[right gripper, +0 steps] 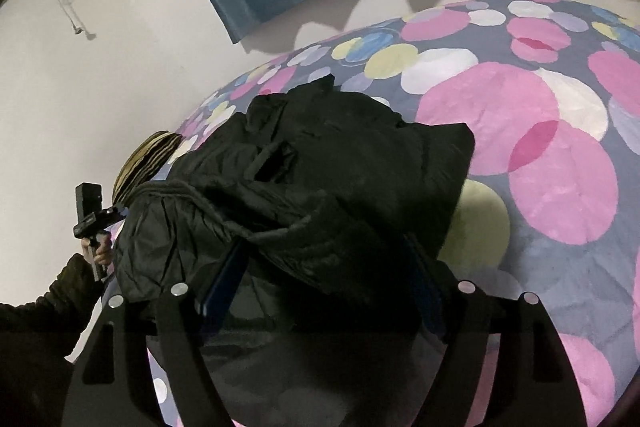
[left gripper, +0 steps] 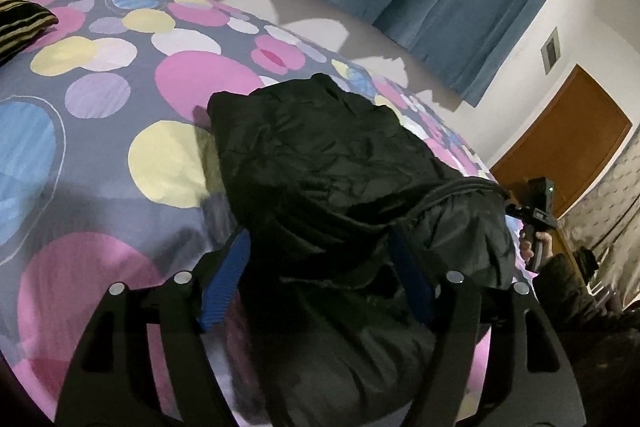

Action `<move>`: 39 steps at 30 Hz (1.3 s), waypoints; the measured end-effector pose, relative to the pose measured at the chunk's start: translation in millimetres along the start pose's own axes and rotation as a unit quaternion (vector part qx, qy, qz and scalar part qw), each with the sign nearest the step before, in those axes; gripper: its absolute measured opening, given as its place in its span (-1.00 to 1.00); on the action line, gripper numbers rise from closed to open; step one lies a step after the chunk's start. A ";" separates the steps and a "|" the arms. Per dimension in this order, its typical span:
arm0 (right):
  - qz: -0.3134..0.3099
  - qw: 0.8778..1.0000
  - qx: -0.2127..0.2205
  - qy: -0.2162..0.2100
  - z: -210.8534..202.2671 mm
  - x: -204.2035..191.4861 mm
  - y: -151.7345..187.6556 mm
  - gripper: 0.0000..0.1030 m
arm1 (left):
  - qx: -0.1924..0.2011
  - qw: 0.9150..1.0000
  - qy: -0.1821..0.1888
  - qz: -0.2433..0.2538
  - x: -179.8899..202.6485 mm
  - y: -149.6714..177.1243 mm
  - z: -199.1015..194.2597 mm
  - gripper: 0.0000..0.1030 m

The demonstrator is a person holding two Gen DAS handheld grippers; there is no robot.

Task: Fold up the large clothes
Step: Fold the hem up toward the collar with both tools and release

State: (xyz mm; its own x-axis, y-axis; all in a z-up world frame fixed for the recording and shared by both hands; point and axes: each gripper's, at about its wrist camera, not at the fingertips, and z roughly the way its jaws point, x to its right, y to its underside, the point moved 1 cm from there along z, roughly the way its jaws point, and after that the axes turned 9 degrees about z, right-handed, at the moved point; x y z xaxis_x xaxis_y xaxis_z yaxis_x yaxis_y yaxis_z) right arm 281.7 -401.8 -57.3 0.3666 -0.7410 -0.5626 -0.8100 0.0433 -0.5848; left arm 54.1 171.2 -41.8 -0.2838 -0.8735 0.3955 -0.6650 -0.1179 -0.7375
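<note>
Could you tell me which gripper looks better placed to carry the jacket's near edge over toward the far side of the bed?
Neither clearly. The left gripper and right gripper both stand open around the black jacket's near edge. The fold probably needs both together.

— What is everything resting on?

— A bed (left gripper: 100,147), spread with a grey cover printed in pink, yellow, blue and white circles.

— And what do I have lying on it?

— A black jacket (left gripper: 320,155), crumpled, lies on the cover near the bed's edge, its near end bunched up in front of me. A striped cushion (left gripper: 20,21), dark and gold, sits on the cover at the end well apart from the jacket.
</note>
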 end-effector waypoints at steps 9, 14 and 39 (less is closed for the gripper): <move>0.003 1.000 0.003 0.003 5.4 -1.9 -0.2 -0.05 | -0.004 1.000 0.013 0.015 -0.2 -6.5 12.8 0.35; 0.004 1.000 0.005 0.027 5.6 -3.6 3.0 -0.41 | -0.025 0.999 -0.018 0.044 10.0 -8.0 21.5 -0.24; -0.003 0.990 0.098 0.103 -22.0 -47.2 -68.4 -0.79 | 0.017 0.980 -0.169 0.102 54.5 -136.0 27.1 -0.78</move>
State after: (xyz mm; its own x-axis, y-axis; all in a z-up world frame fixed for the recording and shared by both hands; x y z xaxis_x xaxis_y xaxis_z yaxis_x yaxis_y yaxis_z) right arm 309.7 -384.6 22.2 0.2533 -0.8614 -0.4402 -0.6960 0.1538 -0.7014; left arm 147.8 126.9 65.3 -0.1598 -0.9864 0.0386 -0.5939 0.0648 -0.8019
